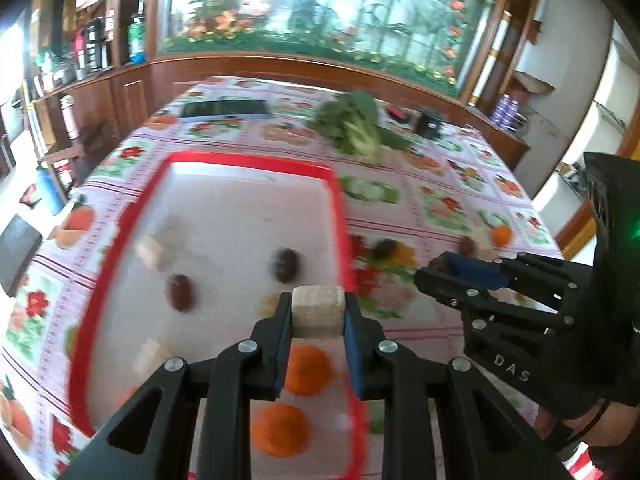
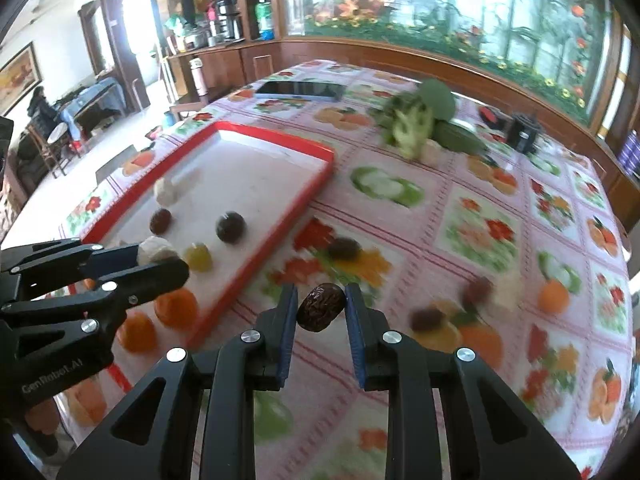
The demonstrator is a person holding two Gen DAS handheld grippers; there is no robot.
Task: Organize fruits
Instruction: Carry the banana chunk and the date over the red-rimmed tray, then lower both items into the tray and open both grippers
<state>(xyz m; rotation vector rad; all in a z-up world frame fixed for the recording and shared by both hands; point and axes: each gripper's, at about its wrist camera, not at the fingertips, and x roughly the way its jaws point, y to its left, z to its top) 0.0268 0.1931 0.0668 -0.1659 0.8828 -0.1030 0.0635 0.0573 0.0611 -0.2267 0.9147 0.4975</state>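
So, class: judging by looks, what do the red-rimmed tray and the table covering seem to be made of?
Tray: probably plastic, going by its smooth, uniform red rim and pale matte floor. Table covering: likely wipeable vinyl or oilcloth, flat with a printed fruit pattern; woven cloth can't be ruled out.

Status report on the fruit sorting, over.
Left tongs shut on a pale chunk, over the red tray. Right tongs shut on a dark date, above the tablecloth. Nothing in the way.
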